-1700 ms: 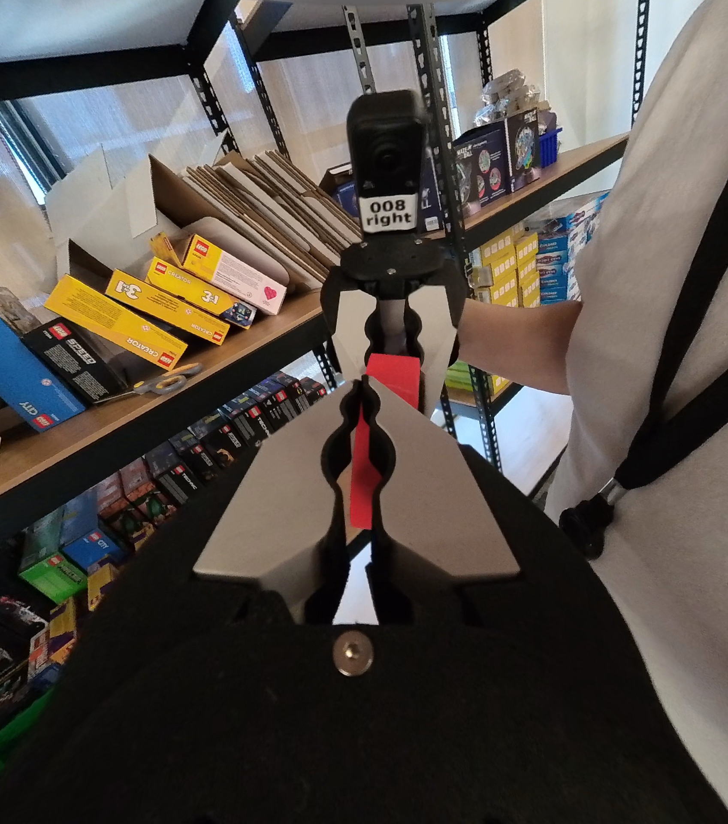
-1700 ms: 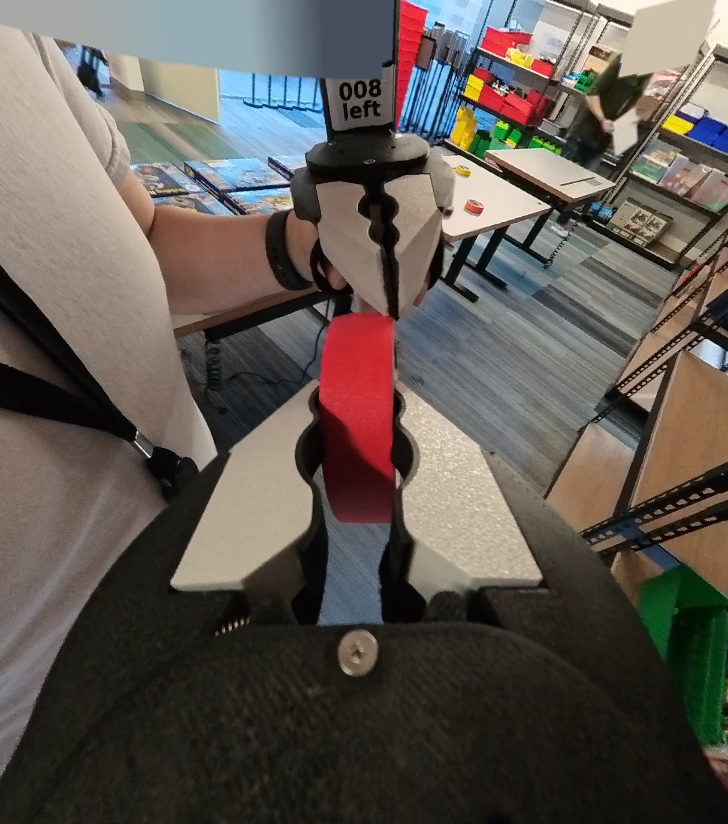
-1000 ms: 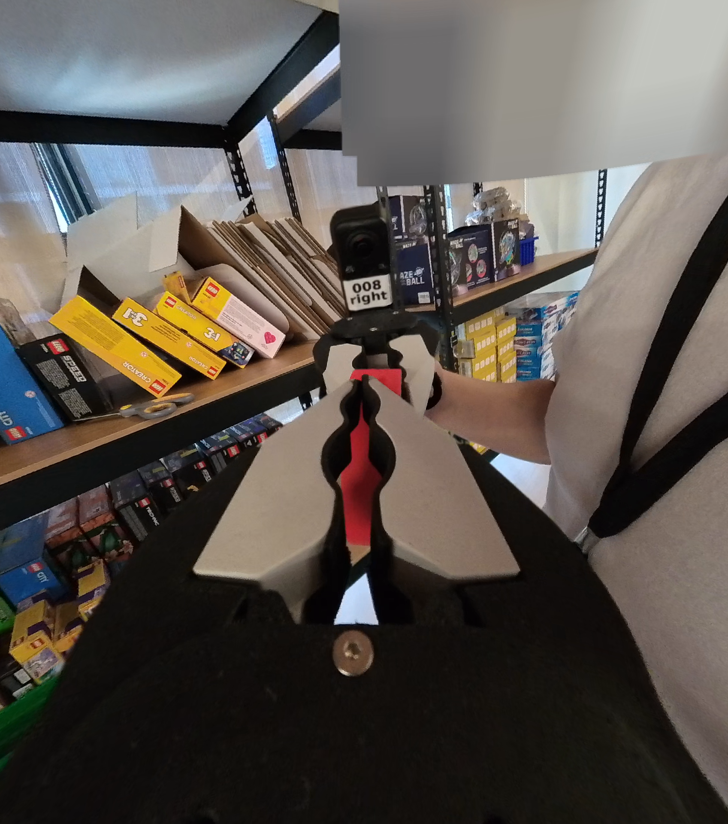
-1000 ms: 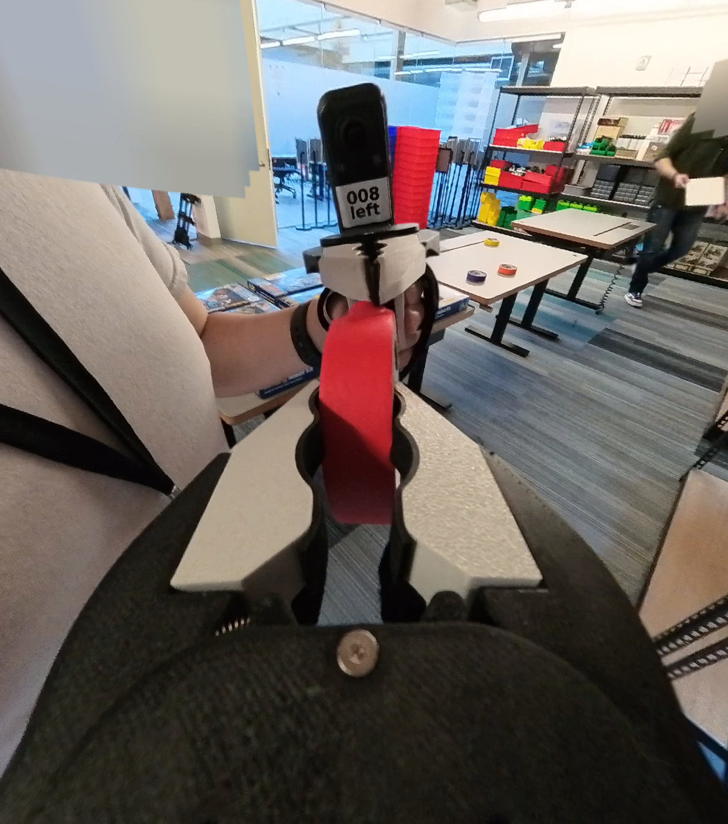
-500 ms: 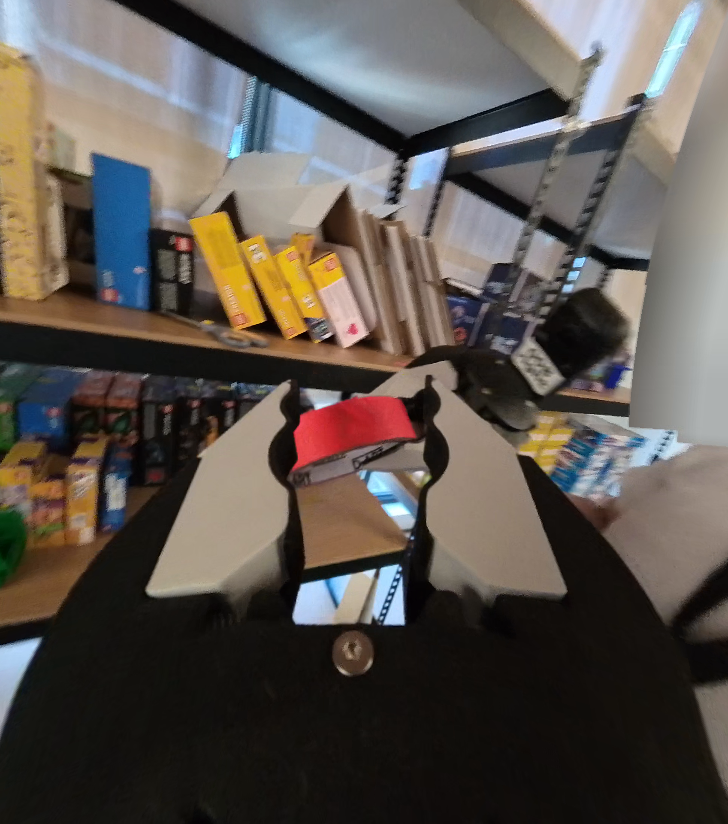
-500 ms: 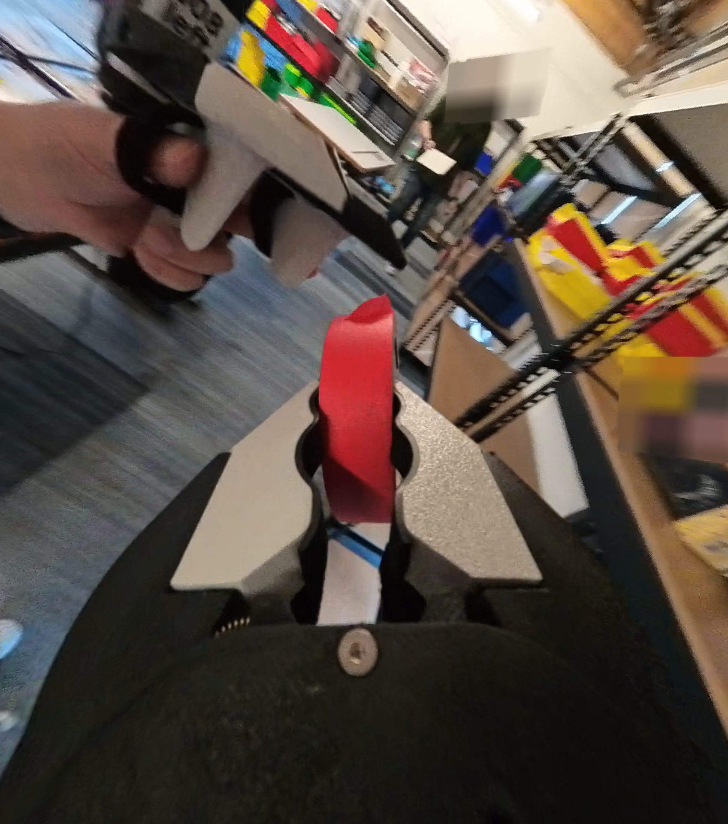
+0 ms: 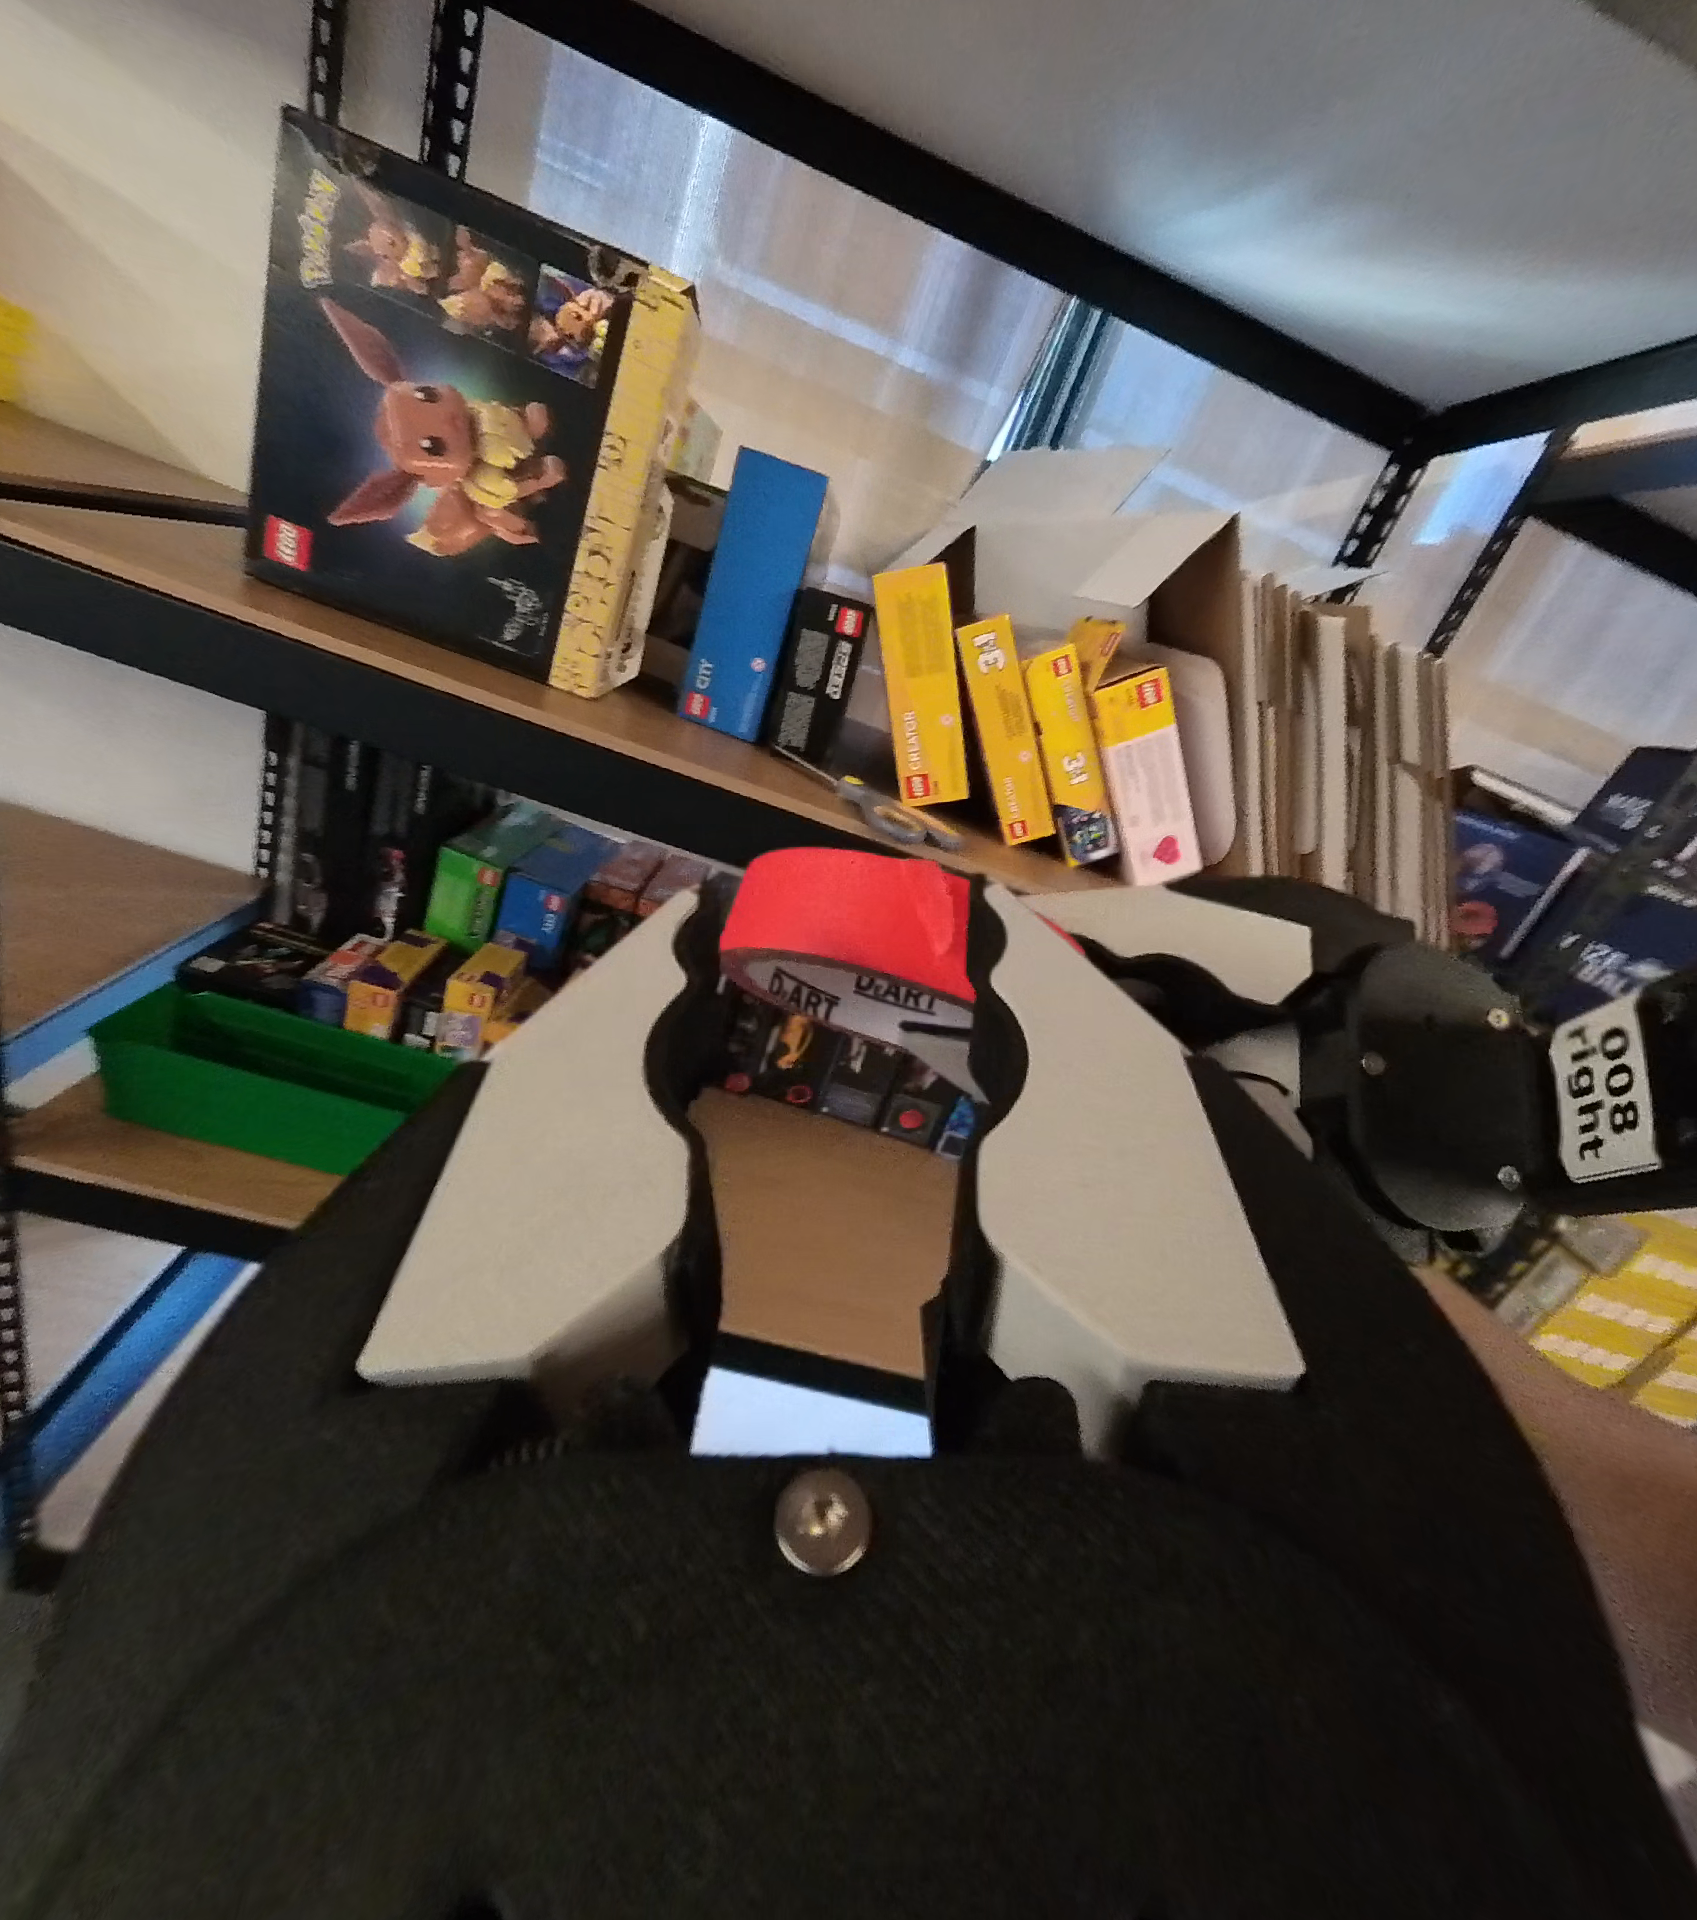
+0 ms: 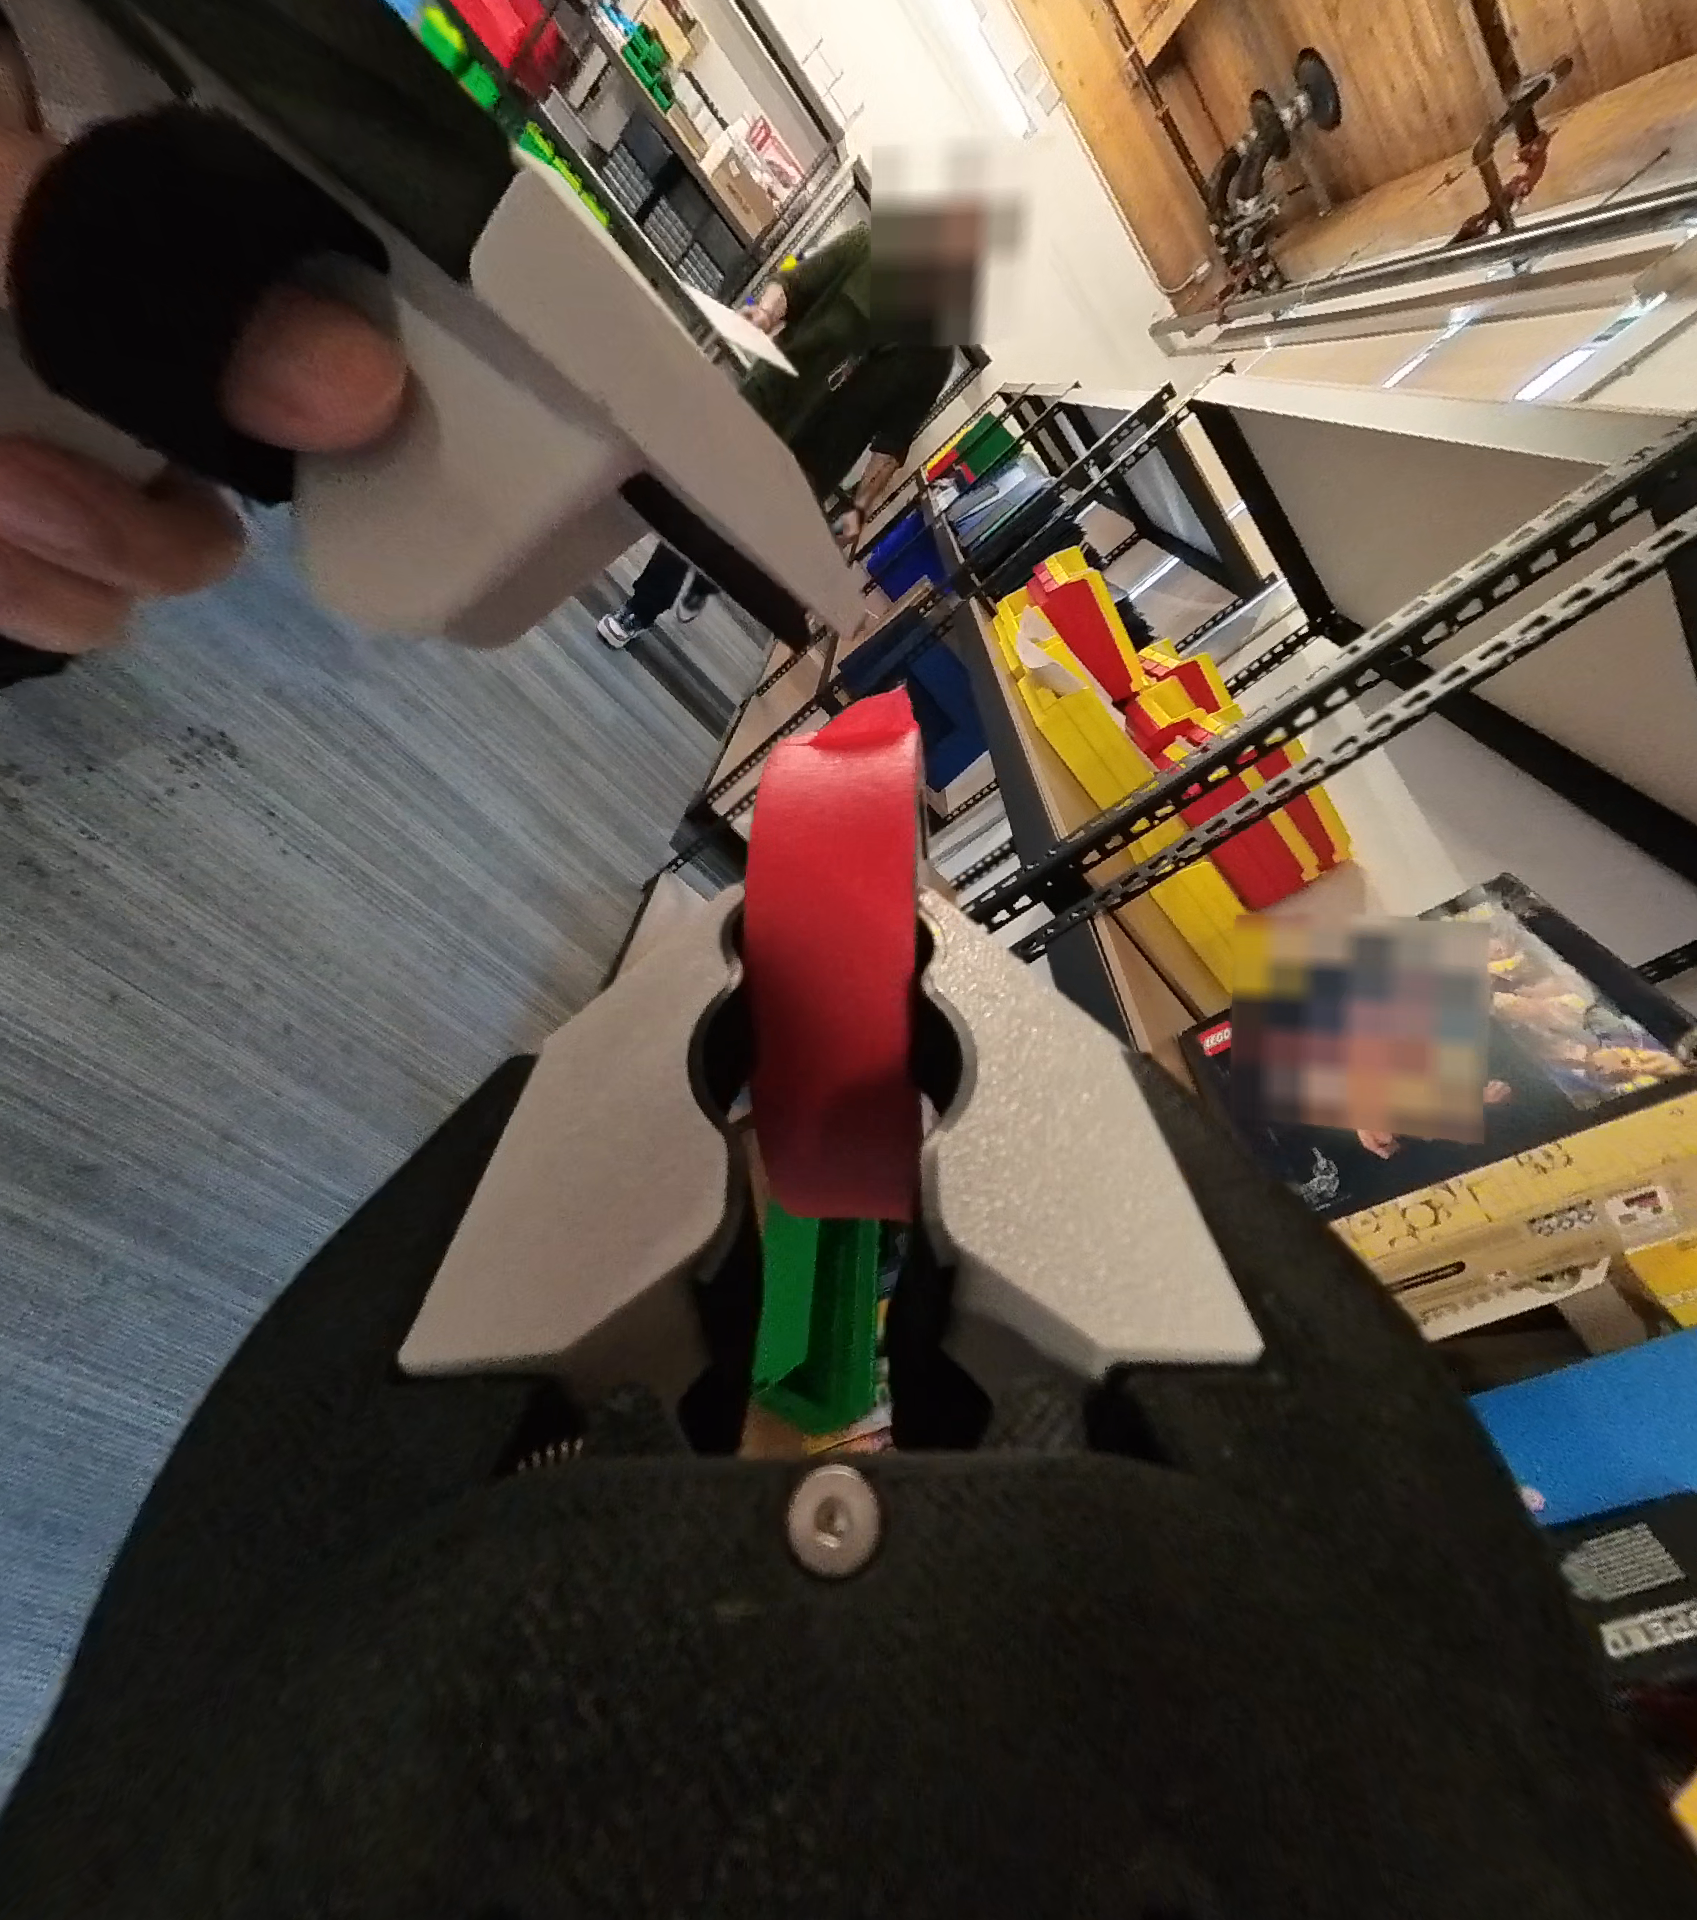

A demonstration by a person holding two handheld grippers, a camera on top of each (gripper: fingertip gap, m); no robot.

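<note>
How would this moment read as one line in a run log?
left hand-held gripper: open, tips by red tape roll | right hand-held gripper: shut on roll | behind: shelf of boxes

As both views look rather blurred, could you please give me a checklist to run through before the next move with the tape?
1. Right gripper shut on the red tape roll: ok.
2. Roll sits edge-on, well inside that gripper: ok.
3. Left gripper open: ok.
4. Loose end lifted off the roll: ok.
5. Left gripper touching the roll: cannot tell.
6. Views sharp: not ok, motion blur.
</note>
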